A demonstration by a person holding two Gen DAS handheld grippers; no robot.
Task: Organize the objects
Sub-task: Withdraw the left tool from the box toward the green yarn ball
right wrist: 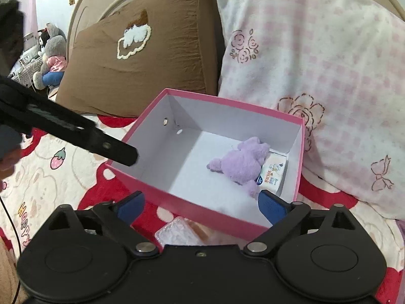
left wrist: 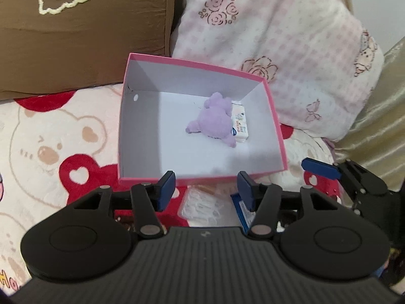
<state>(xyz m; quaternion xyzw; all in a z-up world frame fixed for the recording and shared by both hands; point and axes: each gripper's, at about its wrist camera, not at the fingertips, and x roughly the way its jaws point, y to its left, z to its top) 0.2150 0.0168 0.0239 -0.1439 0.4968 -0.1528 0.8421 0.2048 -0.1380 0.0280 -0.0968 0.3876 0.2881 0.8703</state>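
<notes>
Pink cardboard box [left wrist: 200,177] sits open on the bear-print blanket [left wrist: 50,139], white inside, and down in its far right corner lies the purple plush toy [left wrist: 215,120], sprawled partly over a small white packet [left wrist: 240,124] that is tucked against the wall. Both are in the box, nothing gripped. Left gripper [left wrist: 206,188] hangs over the near edge of the box, blue pads parted with only air between them. Right gripper [right wrist: 201,206] is spread wide, one pad outside the near wall, the other over the box's near right corner, empty as well. Just in front of the box, on the blanket, lies a clear plastic package [right wrist: 177,231], and beside it to the right a blue-edged packet [left wrist: 244,212], partly hidden behind the left gripper's finger. Behind the box, a brown pillow [right wrist: 141,58] with a stitched cloud stands on the left, a pink-checked pillow [right wrist: 316,76] with rose outlines on the right. Plush dolls [right wrist: 52,58] sit far off to the left.
</notes>
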